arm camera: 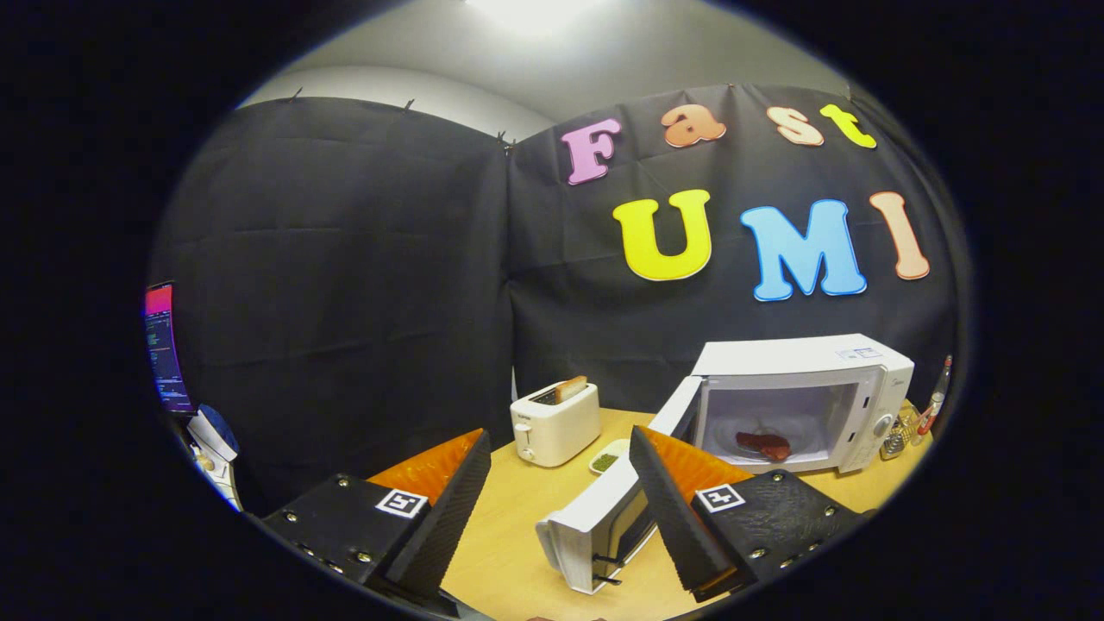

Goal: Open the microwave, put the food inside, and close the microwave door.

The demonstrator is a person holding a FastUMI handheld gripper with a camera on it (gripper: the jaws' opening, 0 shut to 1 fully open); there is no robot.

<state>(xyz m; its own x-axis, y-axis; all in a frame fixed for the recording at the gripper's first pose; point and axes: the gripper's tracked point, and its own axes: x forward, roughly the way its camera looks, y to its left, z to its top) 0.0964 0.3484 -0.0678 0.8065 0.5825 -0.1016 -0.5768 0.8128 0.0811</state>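
— Where's the food?

— I see the reddish-brown piece of food (764, 444) lying inside the white box-shaped microwave (802, 401) on the wooden table (504, 535). Its white door (604, 522) hangs wide open, its outer edge between my fingers.

— And the gripper (552, 509)?

— Spread apart, holding nothing. Beyond its 2 fingers stands a white toaster (555, 423) with 1 slice of bread (570, 387).

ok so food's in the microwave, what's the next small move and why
Probably bring the open gripper against the outer face of the door and push it toward the microwave. The food already lies inside, the door hangs wide open just ahead of and between the fingers, and they hold nothing.
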